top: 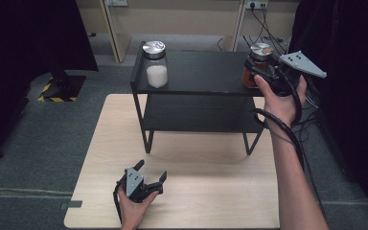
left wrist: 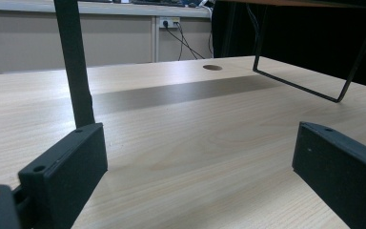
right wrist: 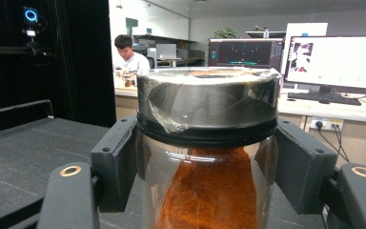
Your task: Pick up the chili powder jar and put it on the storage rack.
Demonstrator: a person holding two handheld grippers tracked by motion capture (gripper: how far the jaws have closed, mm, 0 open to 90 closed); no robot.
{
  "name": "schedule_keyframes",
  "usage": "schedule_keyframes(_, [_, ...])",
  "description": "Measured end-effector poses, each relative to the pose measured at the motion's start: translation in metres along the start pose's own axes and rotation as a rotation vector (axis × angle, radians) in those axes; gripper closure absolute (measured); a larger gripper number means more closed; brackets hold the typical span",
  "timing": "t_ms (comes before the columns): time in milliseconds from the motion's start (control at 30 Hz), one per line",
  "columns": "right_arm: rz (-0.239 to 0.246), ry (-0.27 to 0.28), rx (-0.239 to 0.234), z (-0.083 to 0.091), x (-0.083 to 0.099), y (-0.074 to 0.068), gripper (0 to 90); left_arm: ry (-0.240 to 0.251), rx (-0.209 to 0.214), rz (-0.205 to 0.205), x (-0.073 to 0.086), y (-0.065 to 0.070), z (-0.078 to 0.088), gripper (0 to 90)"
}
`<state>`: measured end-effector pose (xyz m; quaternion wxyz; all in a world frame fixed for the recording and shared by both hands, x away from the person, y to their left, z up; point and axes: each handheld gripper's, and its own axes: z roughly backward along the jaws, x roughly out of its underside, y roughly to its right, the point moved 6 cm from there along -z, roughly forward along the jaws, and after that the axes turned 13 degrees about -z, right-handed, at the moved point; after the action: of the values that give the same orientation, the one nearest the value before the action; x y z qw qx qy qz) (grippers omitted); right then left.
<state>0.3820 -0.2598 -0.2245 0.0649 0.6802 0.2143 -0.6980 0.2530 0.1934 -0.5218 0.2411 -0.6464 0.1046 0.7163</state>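
A glass jar of orange-red powder (top: pixel 258 53) with a metal lid stands at the right end of the black shelf's top board (top: pixel 201 72). My right gripper (top: pixel 256 73) is shut on it, and in the right gripper view its jaws press the glass of the jar (right wrist: pixel 209 195) just under the lid, with the gripper (right wrist: pixel 209 164) centred on it. A second jar, holding white powder (top: pixel 156 64), stands at the shelf's left end. My left gripper (top: pixel 151 170) rests low on the wooden table (top: pixel 206 196) near its front edge, open, with nothing between its jaws (left wrist: pixel 200 167).
The black two-tier shelf stands on thin metal legs (left wrist: pixel 74 62) at the back of the table, with a lower board (top: pixel 196 115). A round hole (left wrist: pixel 212 67) pierces the tabletop. Grey carpet surrounds the table. Desks, monitors (right wrist: pixel 336 62) and a seated person (right wrist: pixel 128 55) lie beyond.
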Motion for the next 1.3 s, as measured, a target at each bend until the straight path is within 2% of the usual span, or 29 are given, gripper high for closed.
schedule_keyframes(467, [-0.008, -0.015, -0.002, 0.0, -0.003, 0.001, 31.4, 0.002, 0.0, 0.004, 0.0, 0.0, 0.0, 3.8])
schedule_keyframes(567, [-0.013, -0.035, 0.0, 0.0, -0.004, 0.001, 16.6, 0.001, 0.0, 0.004, 0.0, 0.0, 0.0, 3.8])
schedule_keyframes(667, [-0.018, -0.035, -0.004, 0.0, -0.002, 0.001, 6.6, 0.001, 0.0, 0.001, 0.0, 0.0, 0.0, 3.8])
schedule_keyframes(800, [0.003, -0.044, -0.021, 0.002, -0.001, 0.002, 5.2, 0.001, -0.001, 0.003, 0.0, 0.0, 0.0, 3.8])
schedule_keyframes(1033, [0.007, -0.033, -0.003, 0.011, 0.0, 0.0, 4.6, 0.002, -0.001, 0.002, 0.0, 0.001, 0.0, 3.8])
schedule_keyframes(1300, [0.022, -0.025, -0.016, 0.028, 0.003, 0.004, 4.5, 0.001, -0.002, 0.0, 0.0, 0.001, 0.0, 3.8])
